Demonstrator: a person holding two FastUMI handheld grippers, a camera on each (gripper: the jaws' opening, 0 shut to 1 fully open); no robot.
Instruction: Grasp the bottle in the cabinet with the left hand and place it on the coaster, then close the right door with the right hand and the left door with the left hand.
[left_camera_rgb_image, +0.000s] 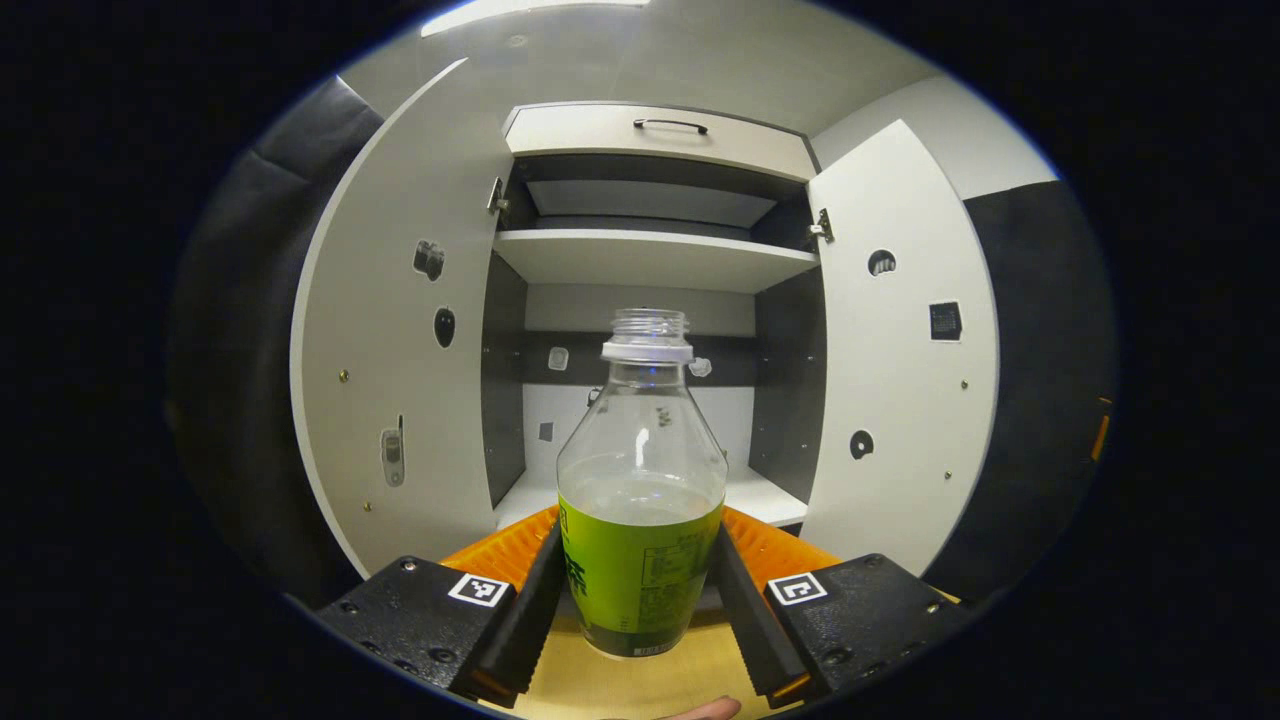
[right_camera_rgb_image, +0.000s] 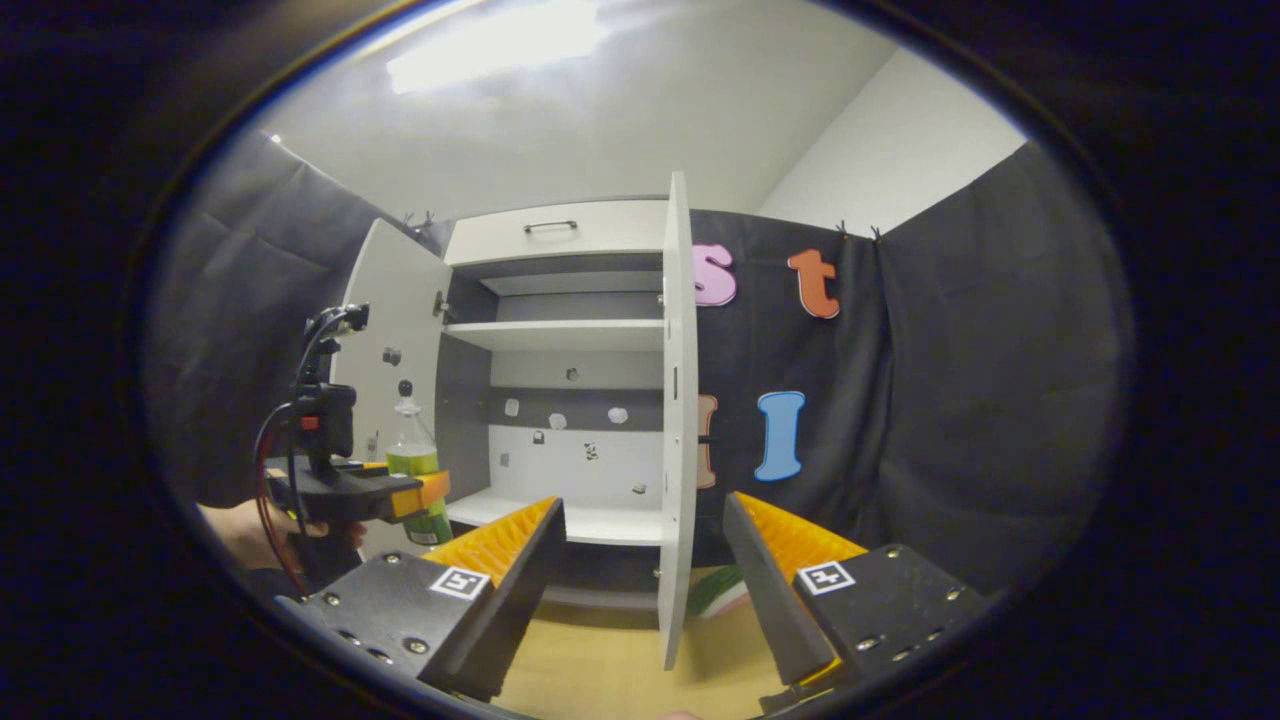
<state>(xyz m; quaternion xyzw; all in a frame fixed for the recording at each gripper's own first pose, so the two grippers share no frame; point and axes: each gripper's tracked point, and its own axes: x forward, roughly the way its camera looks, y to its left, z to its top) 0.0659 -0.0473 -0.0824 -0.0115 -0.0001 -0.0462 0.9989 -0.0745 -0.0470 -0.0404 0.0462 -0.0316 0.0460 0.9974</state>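
Pale wood worktop (left_camera_rgb_image: 620, 685) runs up to a white cabinet (left_camera_rgb_image: 650, 260) w/ both doors swung open; black cloth wall either side, white ceiling w/ a light strip above. Left door (left_camera_rgb_image: 400, 370) & right door (left_camera_rgb_image: 900, 370) stand wide of the cabinet, bare shelves inside, drawer w/ dark handle on top. Left hand-held gripper (left_camera_rgb_image: 640, 600) sits level just in front of the cabinet, both fingers pressed on the bottle (left_camera_rgb_image: 640, 530): clear, green label, upright, out of the cabinet over the worktop. In the right gripper view a hand (right_camera_rgb_image: 240, 535) holds that gripper left of the cabinet. Right hand-held gripper (right_camera_rgb_image: 645, 570) is spread, nothing between fingers, straddling the right door's edge (right_camera_rgb_image: 676, 420), not touching.
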